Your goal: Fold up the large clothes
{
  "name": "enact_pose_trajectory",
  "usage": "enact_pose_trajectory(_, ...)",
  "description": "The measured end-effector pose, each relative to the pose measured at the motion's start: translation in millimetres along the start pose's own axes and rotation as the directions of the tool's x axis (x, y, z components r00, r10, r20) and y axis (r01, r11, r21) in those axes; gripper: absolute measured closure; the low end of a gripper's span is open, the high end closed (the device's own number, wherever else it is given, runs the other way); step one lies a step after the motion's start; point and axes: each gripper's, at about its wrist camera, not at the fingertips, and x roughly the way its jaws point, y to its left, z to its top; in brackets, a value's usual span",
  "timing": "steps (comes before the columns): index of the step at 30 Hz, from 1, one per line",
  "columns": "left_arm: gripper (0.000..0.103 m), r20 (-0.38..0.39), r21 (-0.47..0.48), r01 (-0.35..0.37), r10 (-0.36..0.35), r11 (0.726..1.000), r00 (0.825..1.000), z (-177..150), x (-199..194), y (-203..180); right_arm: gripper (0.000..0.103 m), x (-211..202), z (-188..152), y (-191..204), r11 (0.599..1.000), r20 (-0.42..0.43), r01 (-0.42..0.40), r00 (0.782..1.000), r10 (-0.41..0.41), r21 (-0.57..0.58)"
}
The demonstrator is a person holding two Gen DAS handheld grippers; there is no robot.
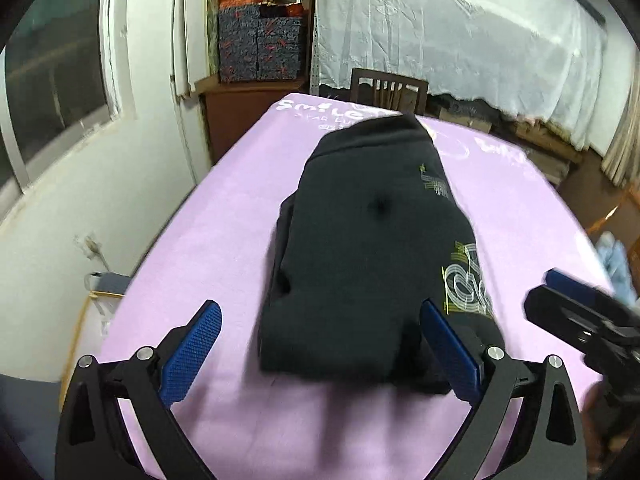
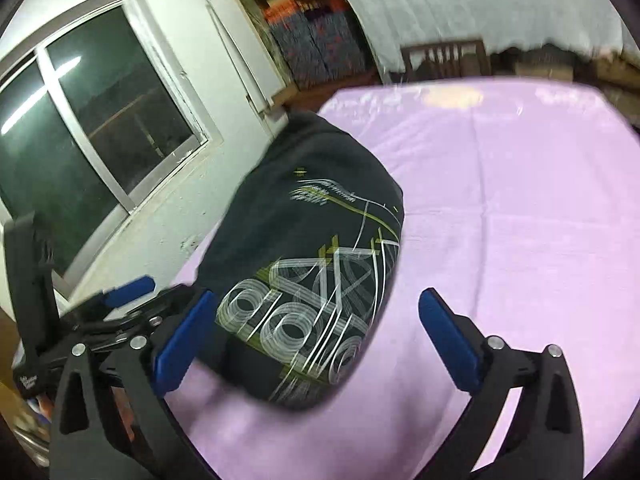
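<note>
A black garment (image 1: 368,248) with a white and yellow print lies folded into a narrow bundle on the pink sheet (image 1: 224,232). My left gripper (image 1: 324,352) is open, its blue pads either side of the bundle's near end, nothing pinched. The right gripper (image 1: 576,304) shows at the right edge of the left wrist view. In the right wrist view the garment (image 2: 304,264) shows its printed side. My right gripper (image 2: 316,340) is open over the bundle's near corner and holds nothing. The left gripper (image 2: 132,292) appears at the left there.
The pink sheet (image 2: 500,208) covers a wide table. A white wall with a dark window (image 2: 72,128) runs along the left. A wooden chair (image 1: 388,90) stands at the far end, with stacked boxes (image 1: 260,40) and a white draped cloth (image 1: 460,32) behind.
</note>
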Motion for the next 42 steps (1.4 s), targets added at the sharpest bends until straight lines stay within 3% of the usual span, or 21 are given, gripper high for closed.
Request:
enact_pose_trajectory(2, 0.003, 0.008, 0.025, -0.052, 0.052, 0.998, 0.999, -3, -5, -11, 0.004, -10, -15, 12, 1.0, -0.002, 0.023, 1.0, -0.023, -0.013)
enact_pose_trajectory(5, 0.003, 0.01, 0.027, -0.051, 0.051, 0.998, 0.999, -17, -21, 6, 0.004, -14, -27, 16, 0.998, -0.036, 0.059, 0.998, -0.06, -0.012)
enact_pose_trajectory(10, 0.003, 0.032, 0.036, -0.095, 0.094, 0.995, 0.995, -14, -26, 5, 0.004, -9, -43, 15, 0.994, -0.082, 0.111, 0.99, -0.112, -0.014)
enact_pose_trajectory(17, 0.003, 0.048, 0.063, -0.136, 0.133, 0.989, 0.99, -11, -28, -2, 0.004, -6, -42, 15, 0.994, -0.101, 0.104, 0.989, -0.105, -0.021)
enact_pose_trajectory(42, 0.003, 0.008, 0.062, -0.116, 0.116, 0.991, 0.993, -7, -16, -3, 0.004, -2, -36, 11, 0.998, -0.112, 0.069, 0.991, -0.068, 0.007)
